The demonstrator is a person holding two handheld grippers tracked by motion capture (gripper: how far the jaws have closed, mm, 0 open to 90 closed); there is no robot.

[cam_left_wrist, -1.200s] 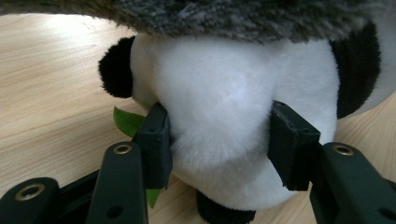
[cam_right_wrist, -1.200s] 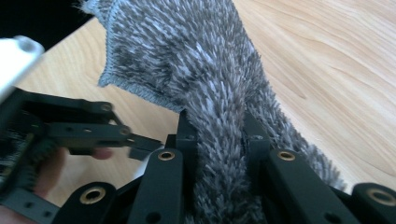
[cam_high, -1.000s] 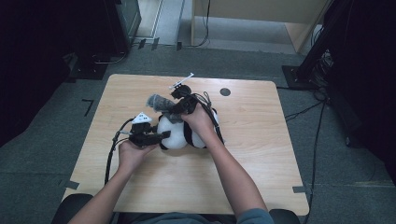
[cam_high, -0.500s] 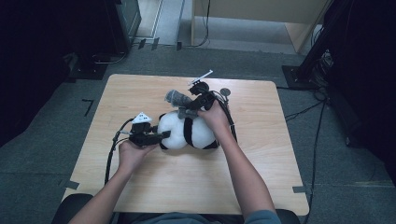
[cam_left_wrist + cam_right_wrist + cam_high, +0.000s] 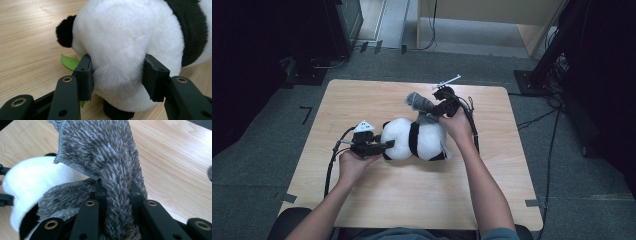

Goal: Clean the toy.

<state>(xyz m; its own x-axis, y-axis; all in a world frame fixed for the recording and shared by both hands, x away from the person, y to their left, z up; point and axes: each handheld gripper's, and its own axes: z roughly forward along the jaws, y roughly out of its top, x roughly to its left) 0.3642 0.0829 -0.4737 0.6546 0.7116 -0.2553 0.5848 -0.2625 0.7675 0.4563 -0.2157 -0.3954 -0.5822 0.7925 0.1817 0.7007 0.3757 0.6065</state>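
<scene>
The left gripper [image 5: 116, 77] is half closed and its jaws squeeze the head of the plush panda [image 5: 414, 139], which lies on its side in the middle of the table [image 5: 377, 200]. The right gripper [image 5: 115, 191] is closed tightly on the grey fuzzy cloth [image 5: 105, 152], lifted at the panda's far side. If the cloth is pulled too hard, it can slip from the jaws, or the soft head can escape the left grip and the panda can roll.

A light wood table [image 5: 377, 200] w/ round corners stands on grey carpet floor [image 5: 257, 165]. A plush panda [image 5: 414, 140] lies on its side right in the table's middle, head toward the left. A small green leaf [image 5: 69, 62] pokes out from under the panda, flat on the wood. Bits of tape [image 5: 285, 196] sit at the table's near corners.
</scene>
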